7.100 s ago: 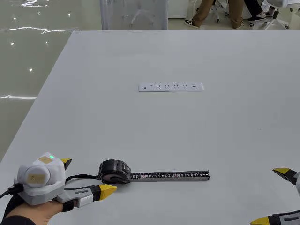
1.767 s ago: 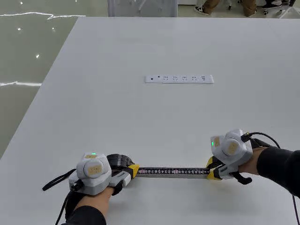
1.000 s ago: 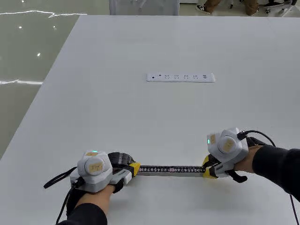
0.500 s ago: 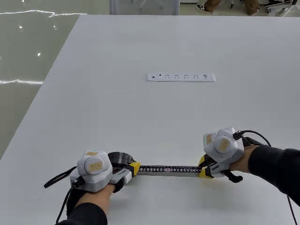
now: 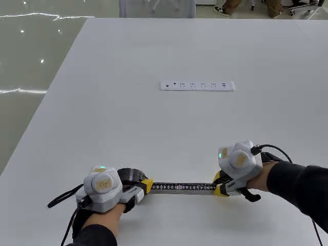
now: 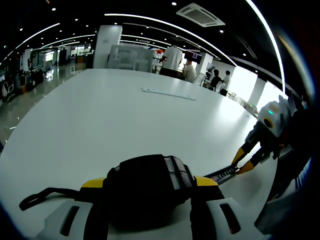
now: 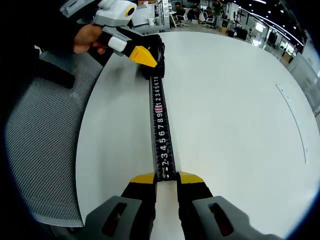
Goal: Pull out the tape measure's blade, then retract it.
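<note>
On white tabletop (image 5: 154,51), noted left gripper (image 5: 141,184) clamped on black tape-measure case (image 6: 150,175), right gripper (image 7: 166,176) pinching end of black numbered blade (image 7: 160,120). Advise feeding blade back straight and slowly

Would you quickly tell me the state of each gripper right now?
Left gripper: shut on the black tape measure case.
Right gripper: shut on the tip of the black numbered blade.
</note>
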